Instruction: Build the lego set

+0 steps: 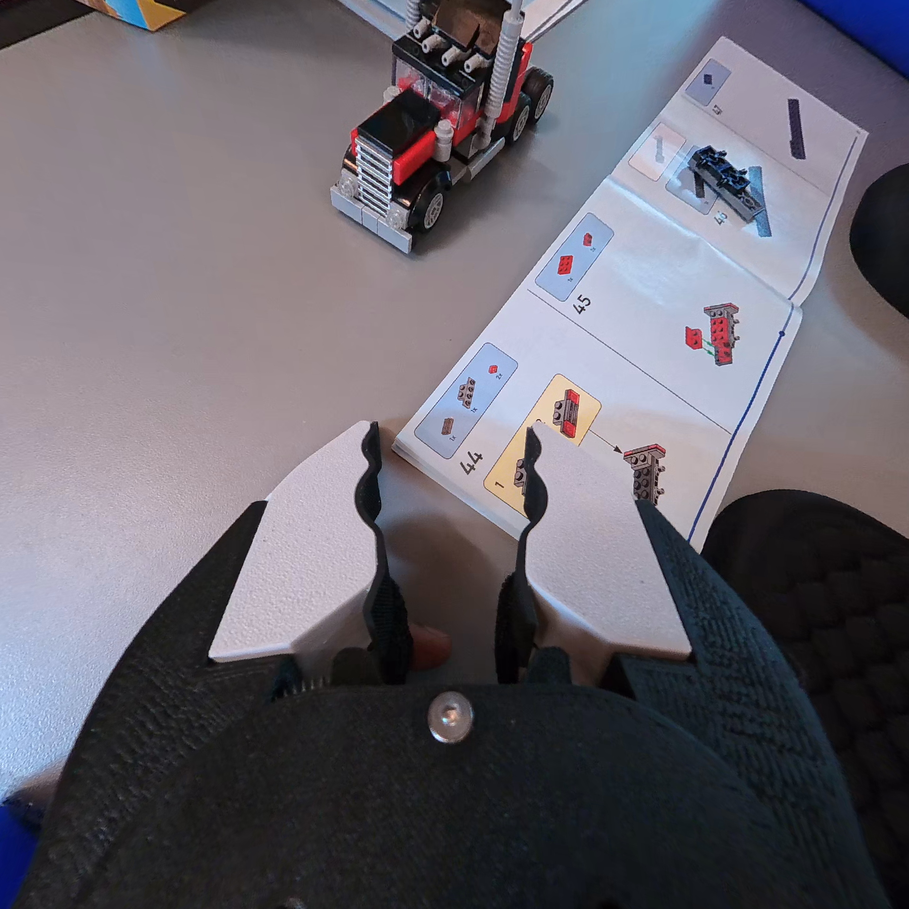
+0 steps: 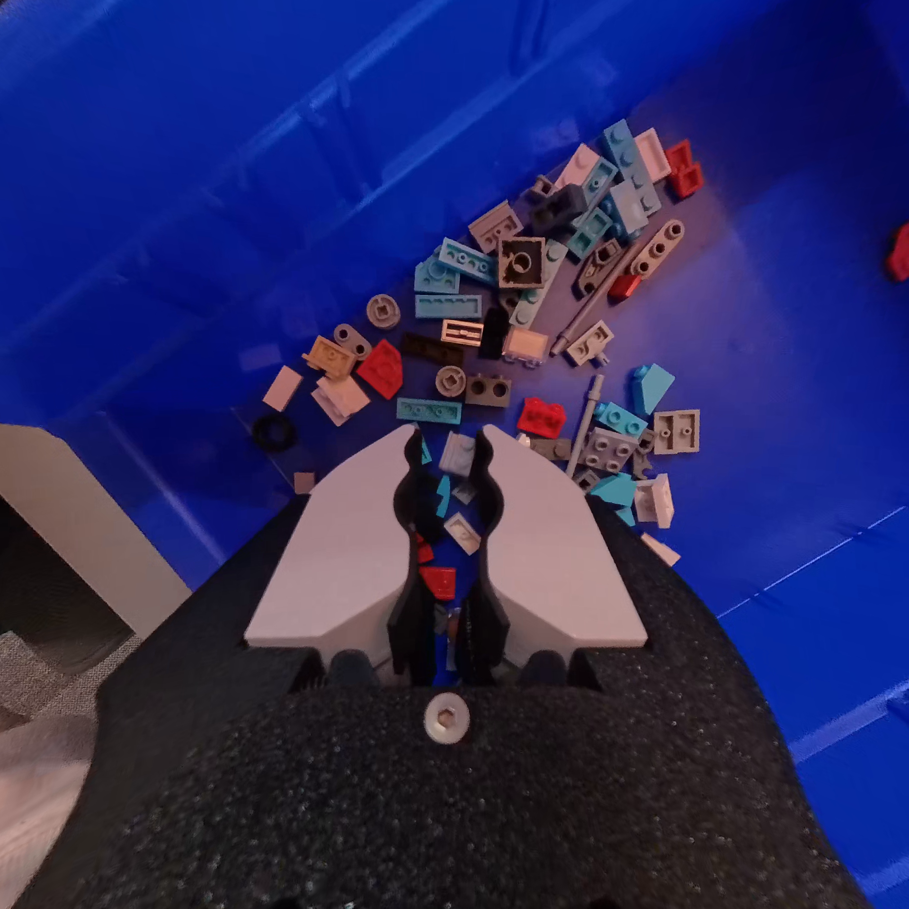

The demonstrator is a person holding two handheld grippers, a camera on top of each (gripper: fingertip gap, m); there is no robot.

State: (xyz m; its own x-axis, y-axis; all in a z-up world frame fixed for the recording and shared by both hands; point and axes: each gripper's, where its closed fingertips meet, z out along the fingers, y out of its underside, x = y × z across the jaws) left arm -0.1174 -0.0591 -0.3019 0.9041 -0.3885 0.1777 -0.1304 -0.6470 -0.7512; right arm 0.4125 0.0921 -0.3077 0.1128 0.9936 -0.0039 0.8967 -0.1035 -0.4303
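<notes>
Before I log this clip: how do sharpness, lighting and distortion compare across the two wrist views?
Left wrist view: sharp, evenly lit; mild glare on the instruction booklet, lego truck crisp, wide-angle bending at the edges. Right wrist view: dimmer and softer, blue cast from the blue bin, loose bricks slightly blurred, edges bent too.

Smooth grey desk (image 1: 172,319) underfoot of everything in the left wrist view. At its far left corner, edge of a cardboard box in orange, yellow and light blue (image 1: 135,11), cropped by the frame. At the right border, rounded black shape (image 1: 883,236), too cut off to identify. In the right wrist view, grey carpeted floor (image 2: 44,679) at lower left.
</notes>
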